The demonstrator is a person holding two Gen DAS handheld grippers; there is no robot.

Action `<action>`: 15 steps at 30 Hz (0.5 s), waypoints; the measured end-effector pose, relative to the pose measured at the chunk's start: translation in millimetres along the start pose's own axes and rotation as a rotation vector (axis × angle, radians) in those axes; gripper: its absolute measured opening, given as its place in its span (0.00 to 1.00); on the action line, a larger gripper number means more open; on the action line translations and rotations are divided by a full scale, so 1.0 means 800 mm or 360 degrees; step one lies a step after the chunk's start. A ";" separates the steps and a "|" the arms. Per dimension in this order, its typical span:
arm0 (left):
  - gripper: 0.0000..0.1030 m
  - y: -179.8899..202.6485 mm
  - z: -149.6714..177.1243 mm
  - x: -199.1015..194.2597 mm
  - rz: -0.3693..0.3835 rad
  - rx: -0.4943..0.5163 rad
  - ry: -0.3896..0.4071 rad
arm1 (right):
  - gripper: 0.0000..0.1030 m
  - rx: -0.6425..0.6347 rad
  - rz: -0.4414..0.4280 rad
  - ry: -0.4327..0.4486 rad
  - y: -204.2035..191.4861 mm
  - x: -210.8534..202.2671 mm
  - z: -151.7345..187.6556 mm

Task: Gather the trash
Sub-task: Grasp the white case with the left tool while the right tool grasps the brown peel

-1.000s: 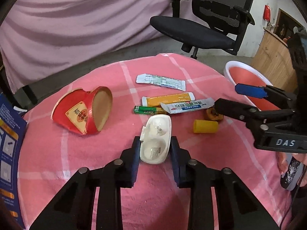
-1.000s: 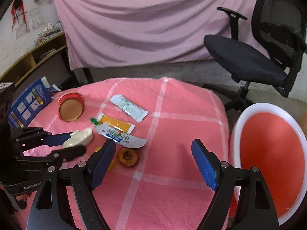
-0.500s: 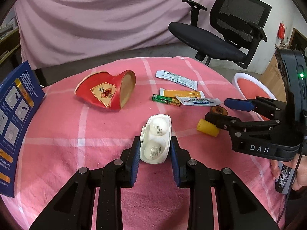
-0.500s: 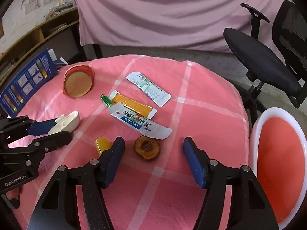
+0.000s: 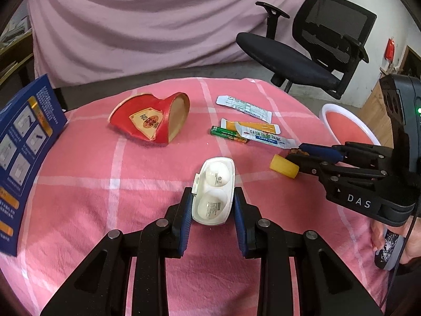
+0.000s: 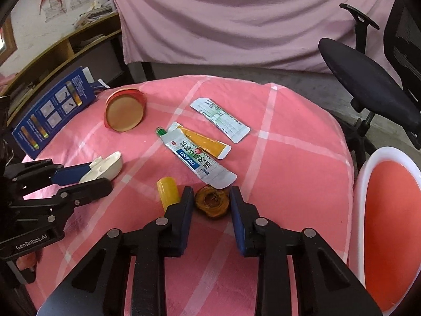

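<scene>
Left wrist view: the left tool (image 5: 212, 205) is clamped on a white case (image 5: 214, 191), its blue pads pressing both long sides above the pink worktop (image 5: 105, 163). From the right wrist view the case (image 6: 104, 167) shows only edge-on, half hidden behind that tool's fingers (image 6: 71, 172).

The right tool (image 6: 211, 201) stands narrowly open around a brown peel (image 6: 211, 201) — whether its pads touch it is hard to tell. In the left view the peel is nearly all hidden behind the right tool (image 5: 305, 151). A yellow cap (image 6: 168, 191) lies just left of the peel, partly covered by the left finger. A tube (image 6: 197, 162), sachets and a red cup (image 6: 125, 110) lie farther back. The basin (image 6: 368, 184) is cut off at the right edge.
</scene>
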State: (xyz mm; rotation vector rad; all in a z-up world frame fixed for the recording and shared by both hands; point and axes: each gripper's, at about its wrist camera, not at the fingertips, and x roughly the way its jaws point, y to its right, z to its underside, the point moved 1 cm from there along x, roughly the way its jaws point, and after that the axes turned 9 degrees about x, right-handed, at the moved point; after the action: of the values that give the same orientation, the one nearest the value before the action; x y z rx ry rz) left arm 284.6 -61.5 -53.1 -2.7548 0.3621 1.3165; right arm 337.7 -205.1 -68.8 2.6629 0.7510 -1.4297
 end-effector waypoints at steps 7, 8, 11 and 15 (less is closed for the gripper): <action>0.24 0.006 0.008 -0.035 -0.0082 -0.0046 0.0195 | 0.25 -0.0033 -0.0052 0.0217 -0.007 -0.039 0.011; 0.24 0.009 0.009 -0.043 -0.0099 -0.0046 0.0243 | 0.25 -0.0036 -0.0060 0.0272 -0.007 -0.048 0.013; 0.24 0.014 0.013 -0.059 -0.0142 -0.0040 0.0361 | 0.25 -0.0043 -0.0091 0.0460 -0.006 -0.075 0.019; 0.24 0.025 0.012 -0.077 -0.0187 -0.0044 0.0516 | 0.25 -0.0040 -0.0120 0.0686 -0.004 -0.107 0.027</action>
State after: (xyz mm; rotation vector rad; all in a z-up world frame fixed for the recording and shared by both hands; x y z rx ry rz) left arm 234.8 -68.4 -10.7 -2.9611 0.1946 0.8549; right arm 280.1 -242.0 -13.1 2.9867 0.8929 -0.8496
